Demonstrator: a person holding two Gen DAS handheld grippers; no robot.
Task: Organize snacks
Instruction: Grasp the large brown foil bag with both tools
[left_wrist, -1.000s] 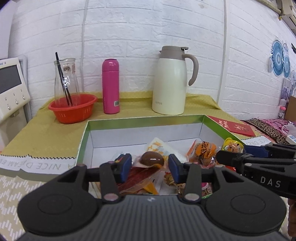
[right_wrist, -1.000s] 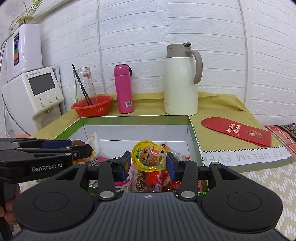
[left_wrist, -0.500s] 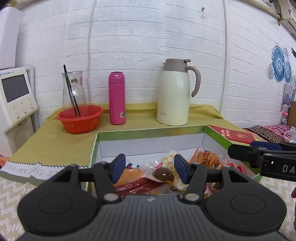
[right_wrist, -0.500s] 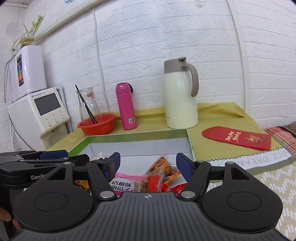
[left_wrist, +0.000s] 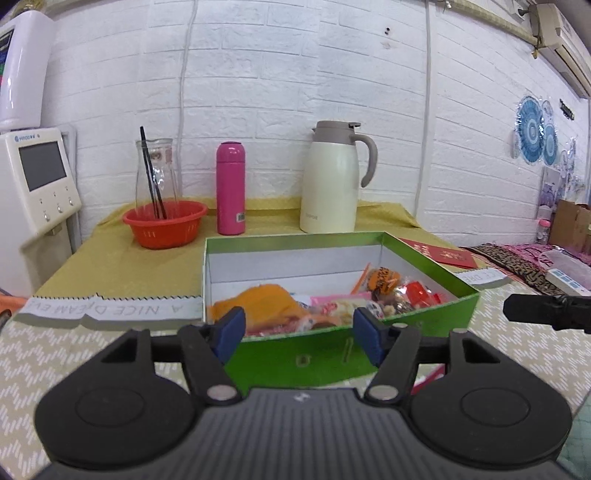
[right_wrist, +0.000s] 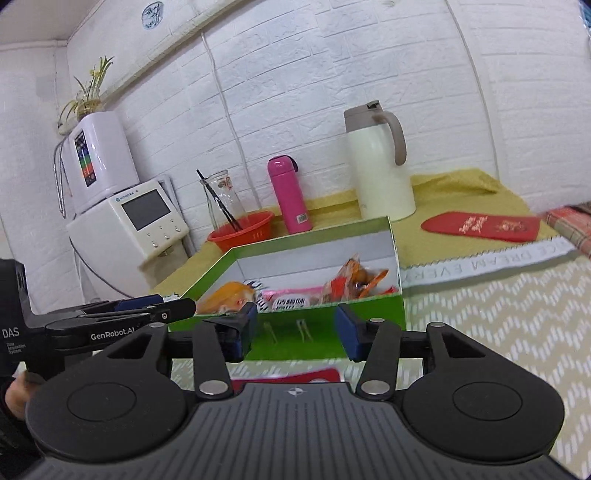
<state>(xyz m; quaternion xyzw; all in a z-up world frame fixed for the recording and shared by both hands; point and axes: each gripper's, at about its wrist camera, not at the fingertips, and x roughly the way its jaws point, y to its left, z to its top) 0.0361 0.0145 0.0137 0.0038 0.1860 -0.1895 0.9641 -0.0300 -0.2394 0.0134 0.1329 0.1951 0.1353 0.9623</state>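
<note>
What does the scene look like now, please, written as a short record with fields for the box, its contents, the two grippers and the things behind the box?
box: green box, open top, white inside, on the table
contents: loose snack packets, orange, pink and red, lying inside the box
left gripper: open, its jaws have just been opening, nothing between them, in front of the box
right gripper: open, nothing between its jaws, in front of the box
behind the box: red basket holding a glass carafe, pink bottle, cream jug
beside the box: red envelope
</note>
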